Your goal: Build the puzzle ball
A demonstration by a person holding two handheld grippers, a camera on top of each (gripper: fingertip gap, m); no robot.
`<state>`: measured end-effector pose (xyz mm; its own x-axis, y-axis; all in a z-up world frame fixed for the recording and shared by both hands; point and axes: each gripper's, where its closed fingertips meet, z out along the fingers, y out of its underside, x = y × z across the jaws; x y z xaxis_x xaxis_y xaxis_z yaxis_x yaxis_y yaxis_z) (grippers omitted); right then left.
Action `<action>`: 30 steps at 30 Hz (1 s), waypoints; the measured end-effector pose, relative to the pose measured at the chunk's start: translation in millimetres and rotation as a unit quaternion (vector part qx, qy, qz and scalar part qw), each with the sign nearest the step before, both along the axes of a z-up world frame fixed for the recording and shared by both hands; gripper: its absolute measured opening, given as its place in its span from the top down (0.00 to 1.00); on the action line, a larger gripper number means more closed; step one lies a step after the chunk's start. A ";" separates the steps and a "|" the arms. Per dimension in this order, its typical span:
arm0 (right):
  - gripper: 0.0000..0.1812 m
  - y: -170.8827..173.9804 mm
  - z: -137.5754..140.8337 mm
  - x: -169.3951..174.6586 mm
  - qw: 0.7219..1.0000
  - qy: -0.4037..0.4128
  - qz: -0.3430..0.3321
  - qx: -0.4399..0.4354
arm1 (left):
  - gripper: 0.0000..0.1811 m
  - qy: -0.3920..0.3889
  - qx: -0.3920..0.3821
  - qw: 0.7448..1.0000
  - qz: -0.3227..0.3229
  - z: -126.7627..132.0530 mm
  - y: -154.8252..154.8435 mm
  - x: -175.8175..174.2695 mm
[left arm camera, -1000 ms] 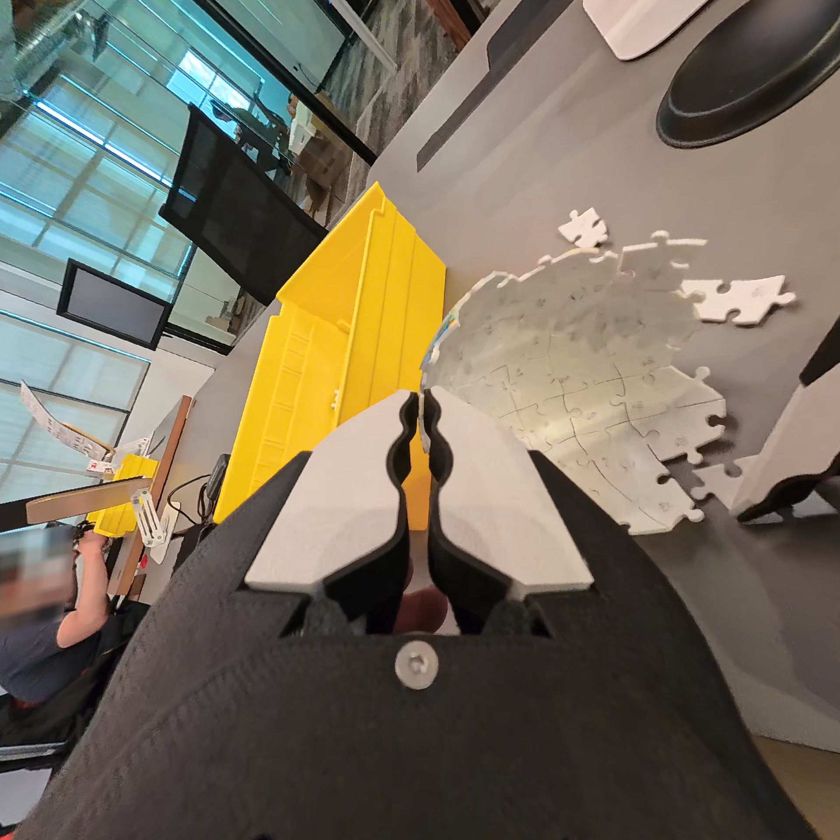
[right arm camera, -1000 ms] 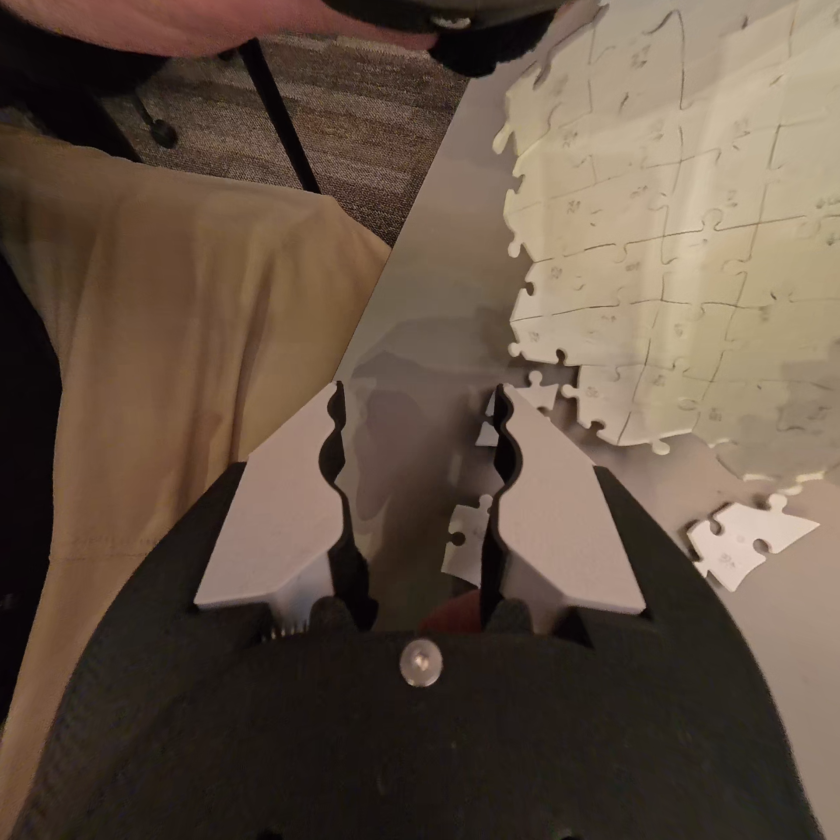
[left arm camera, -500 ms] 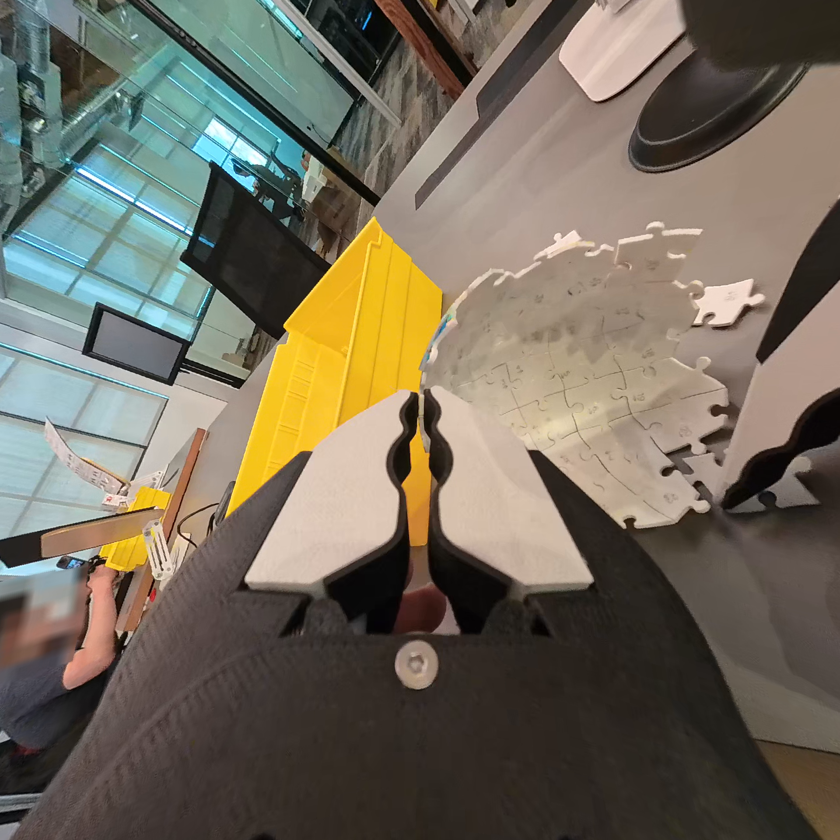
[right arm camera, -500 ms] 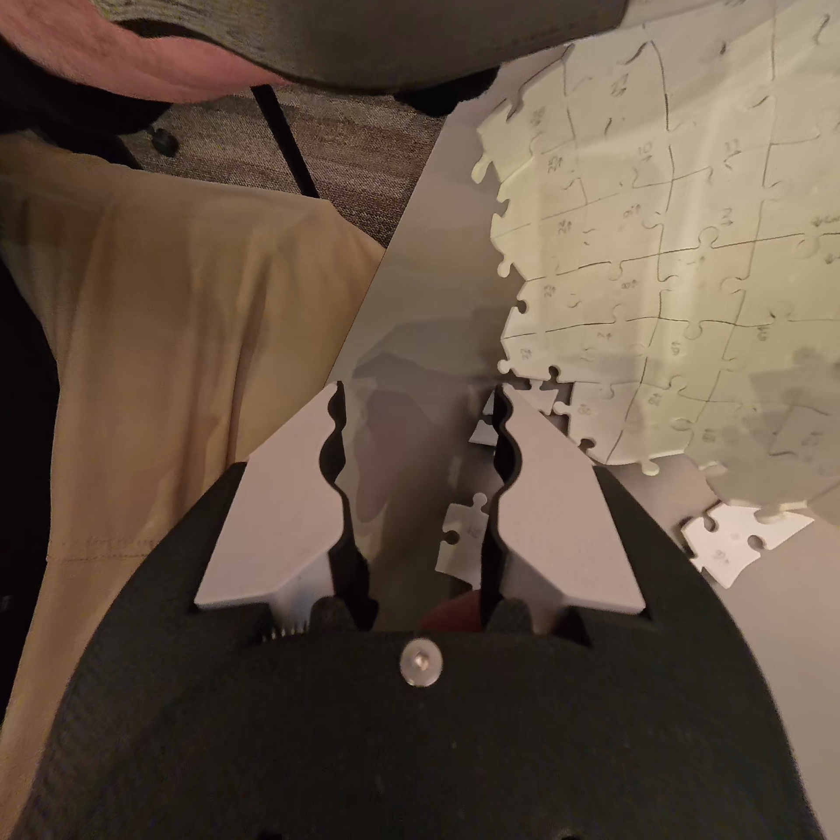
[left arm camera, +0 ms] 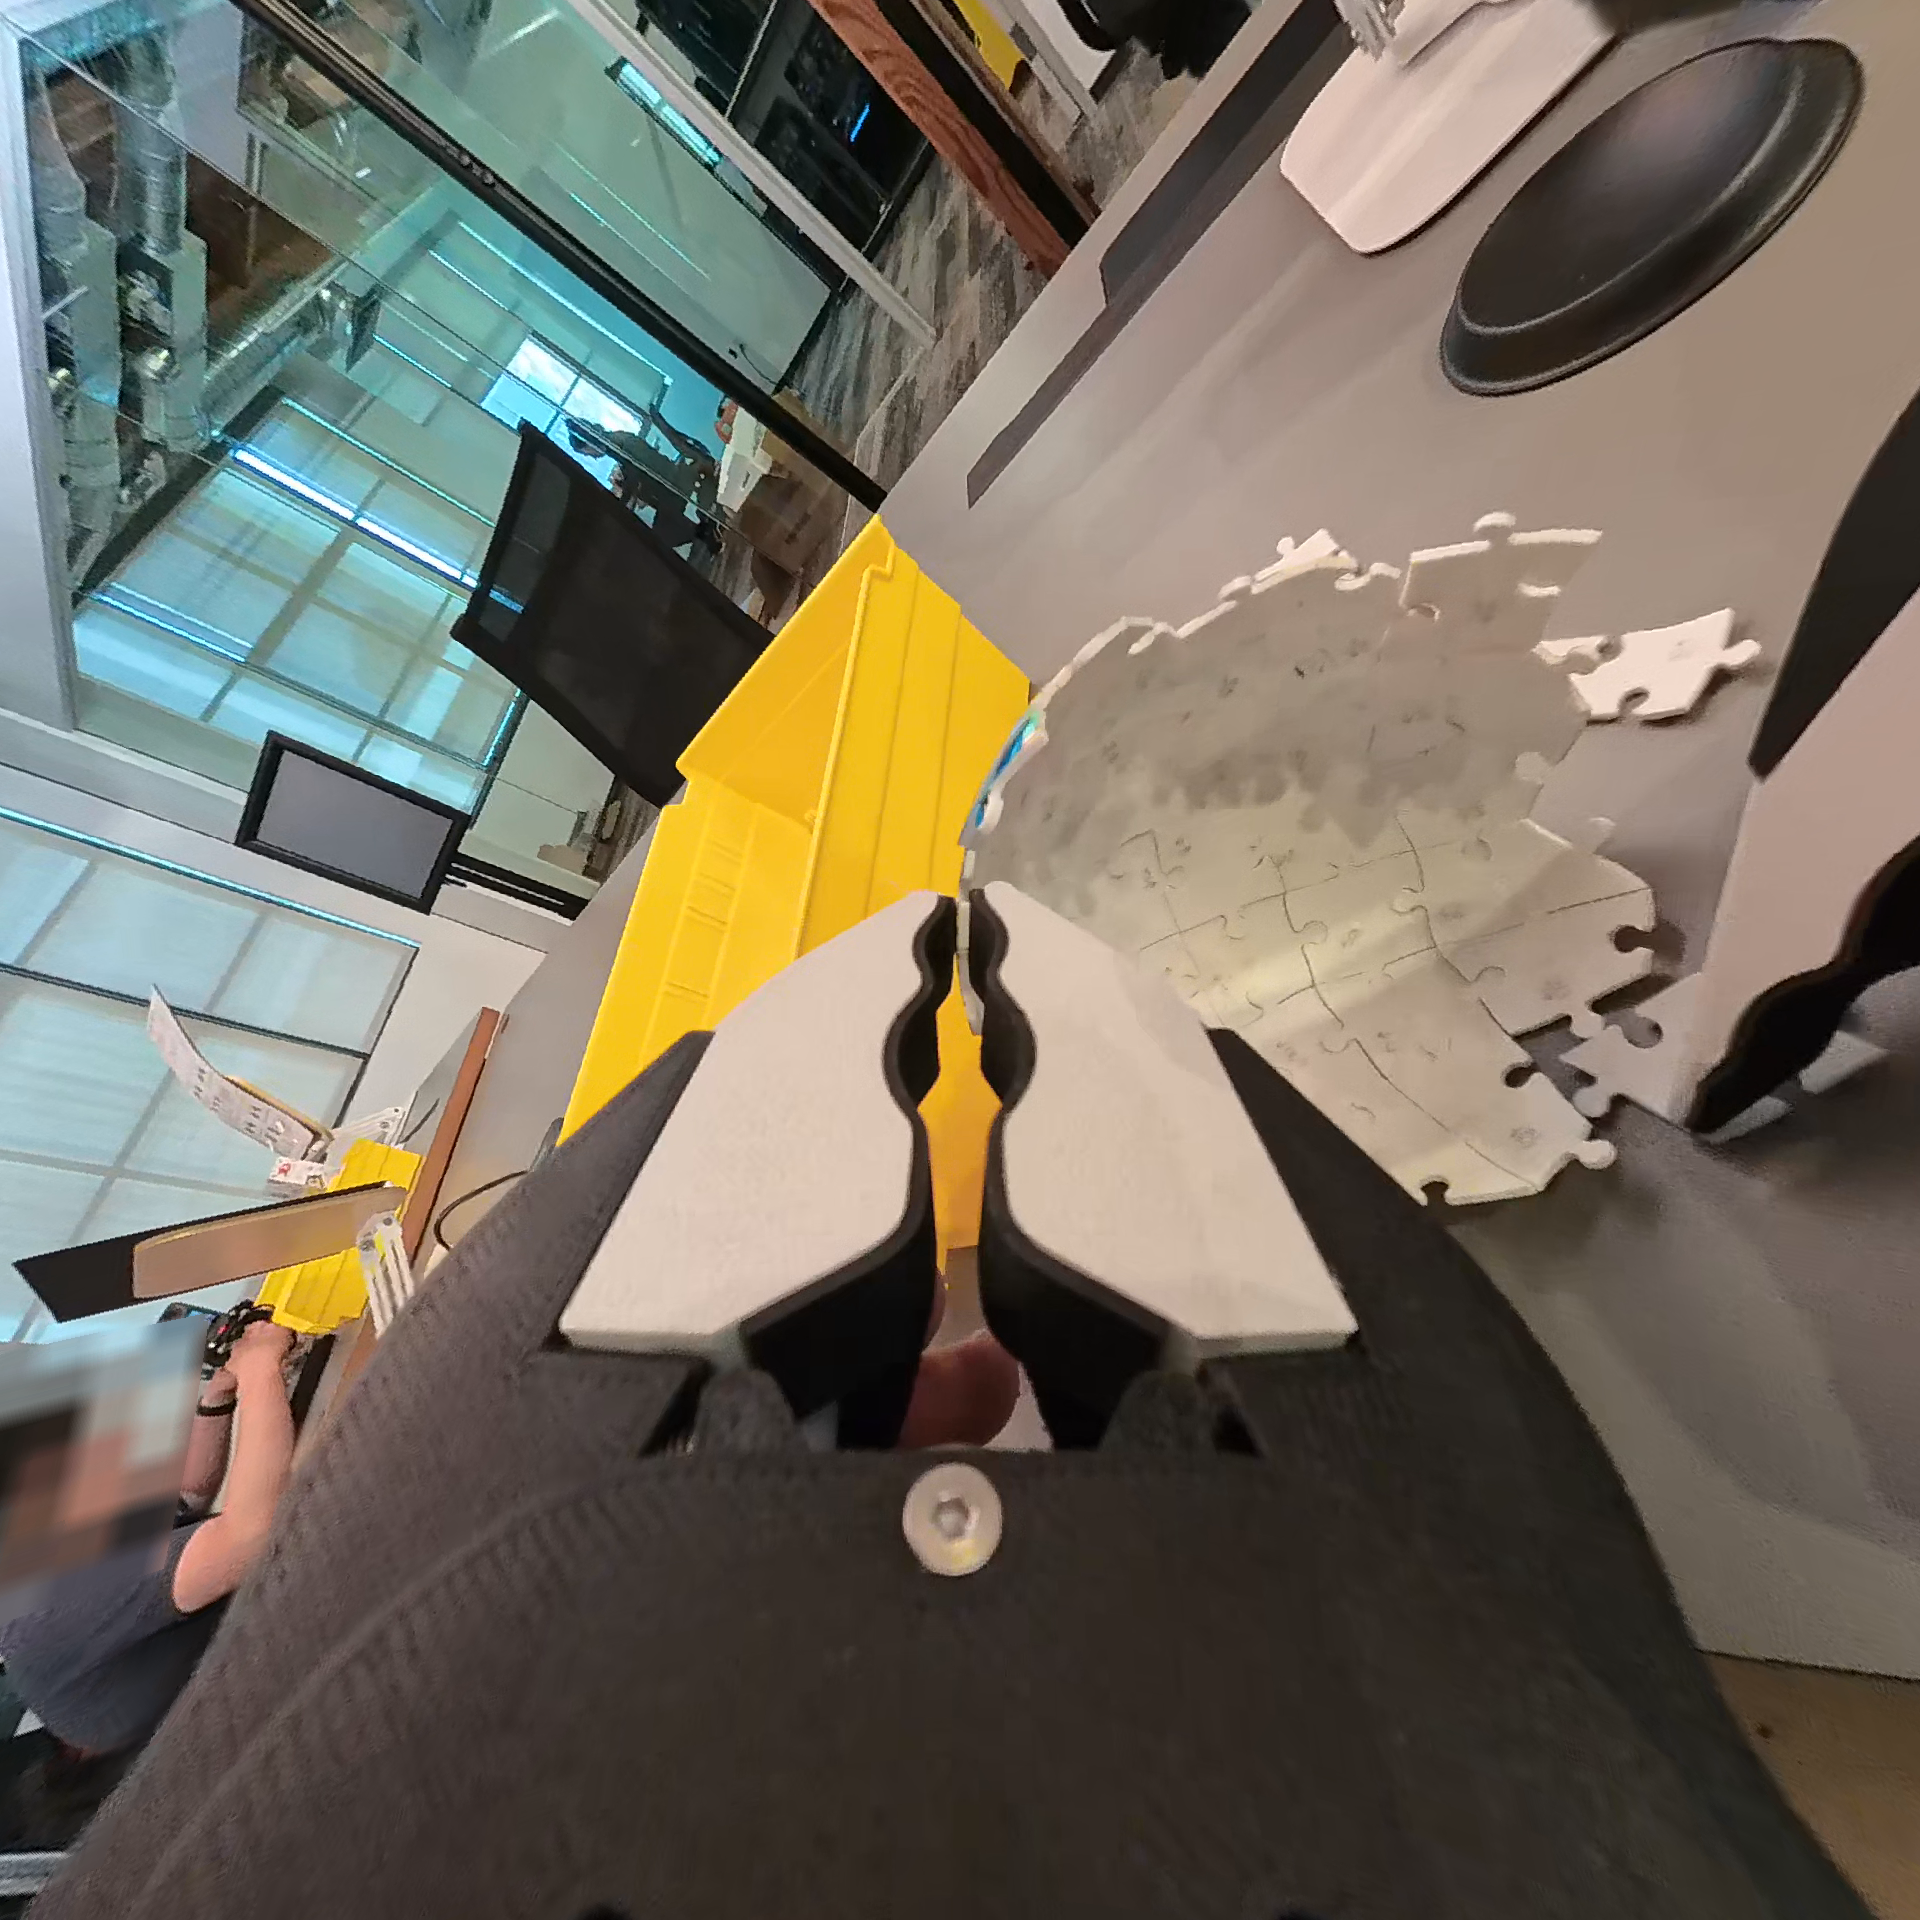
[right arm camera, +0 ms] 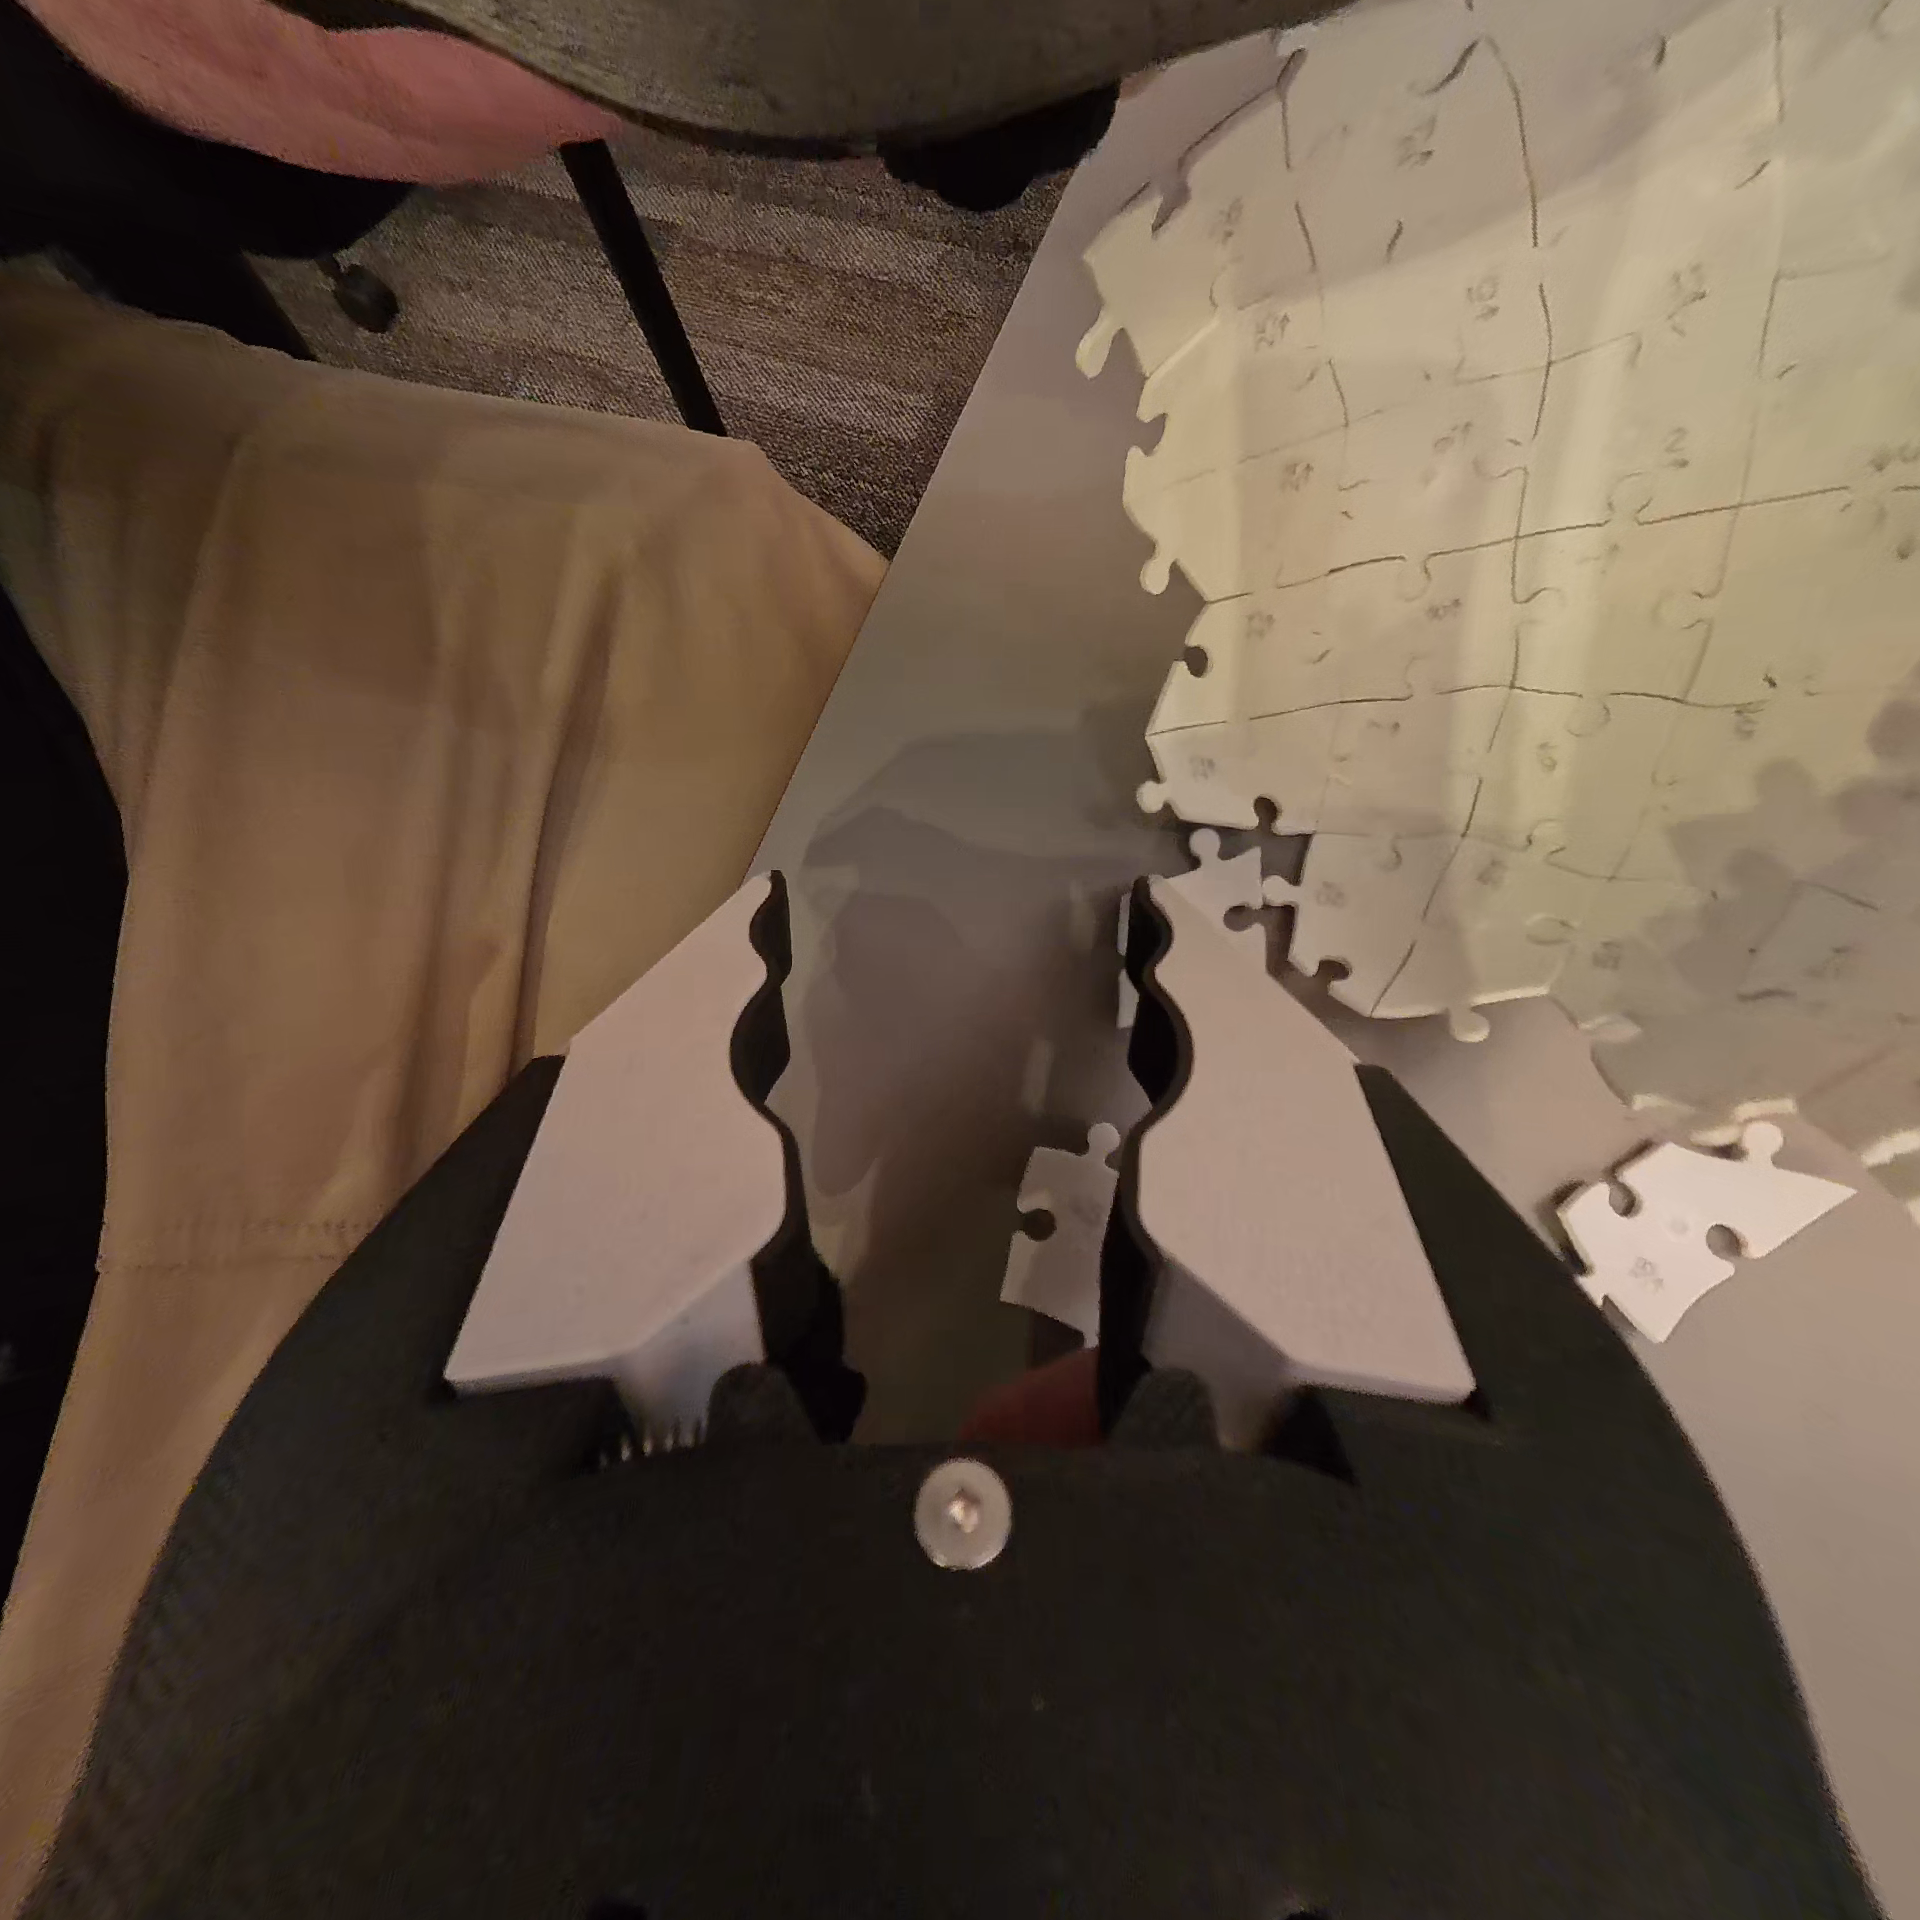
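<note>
- Left wrist view: the left gripper is pinching the rim of the puzzle shell, a curved white sheet of joined pieces, with its jaws pressed on the thin edge. The grip matches the earlier frames.
- The shell stands tilted on the grey worktop, just beside the yellow bin. Over the last second it has turned a little, so its ragged far edge now rises higher toward the black round base at the worktop's far side.
- A loose piece lies flat beside the shell's far edge. The right gripper has come in from the right and now sits close against the shell's near edge, over a small loose piece.
- Right wrist view: the right gripper is spread wide and holds nothing. The shell's inner face fills more of the upper right than before, near the worktop's front edge.
- Two loose pieces are partly hidden behind the right finger: the small one touches a gap in the shell's rim, another lies between the jaws. A third lies off to the right.
- Judgement: the shell has been presented to the open gripper, so picking a loose piece is likely next; many gaps remain.
</note>
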<state>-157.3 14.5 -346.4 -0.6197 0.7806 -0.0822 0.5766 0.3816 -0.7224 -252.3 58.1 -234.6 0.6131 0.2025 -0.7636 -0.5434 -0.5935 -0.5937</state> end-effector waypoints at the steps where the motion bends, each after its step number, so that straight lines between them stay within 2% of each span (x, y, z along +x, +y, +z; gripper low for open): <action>1: 0.64 -0.1 -0.1 -0.3 1.000 0.001 0.000 0.000 | 0.99 0.002 0.001 1.000 0.000 0.0 -0.2 0.3; 8: 0.64 2.0 5.3 2.7 1.000 0.007 0.005 0.003 | 0.99 0.004 0.005 1.000 -0.001 -1.1 -2.0 -0.9; 12: 0.62 12.8 10.3 6.3 0.999 0.010 0.000 0.035 | 0.99 0.004 0.007 1.000 -0.003 -0.4 -1.9 0.2; 19: 0.65 29.2 0.8 7.3 0.997 -0.004 -0.022 0.076 | 0.99 0.002 0.009 1.000 0.002 -2.1 -2.9 -1.2; 30: 0.65 18.3 -3.1 7.4 0.998 -0.015 -0.022 0.057 | 0.99 0.008 0.017 1.000 0.002 -2.9 -7.9 -1.0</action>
